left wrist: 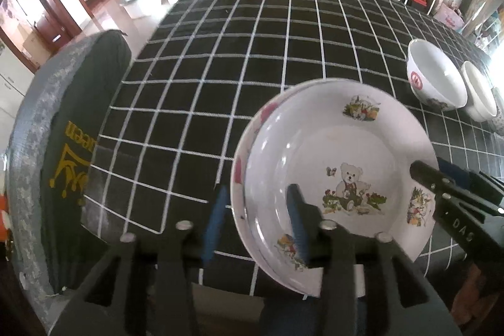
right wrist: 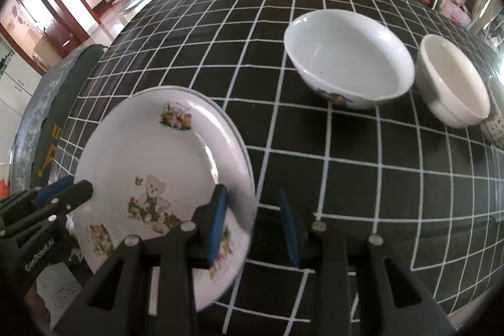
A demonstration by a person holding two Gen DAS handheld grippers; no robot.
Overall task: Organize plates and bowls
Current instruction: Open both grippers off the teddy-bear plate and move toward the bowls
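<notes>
— Black cloth with a white grid covers the counter (left wrist: 220, 52). What's nearest?

— The left claw (left wrist: 256, 221), blue pads apart, straddles the left rim of a white plate printed with a teddy bear (left wrist: 340, 147) without pinching it.

— And the right claw (right wrist: 252, 222)?

— Also apart, astride the opposite rim. That plate sits on a white plate with pink markings (left wrist: 239, 166) at the near edge.

— Farther back?

— A white bowl with a red emblem (right wrist: 349, 59), and just beside it, to the right, a plain cream bowl (right wrist: 453, 81), both upright.
</notes>
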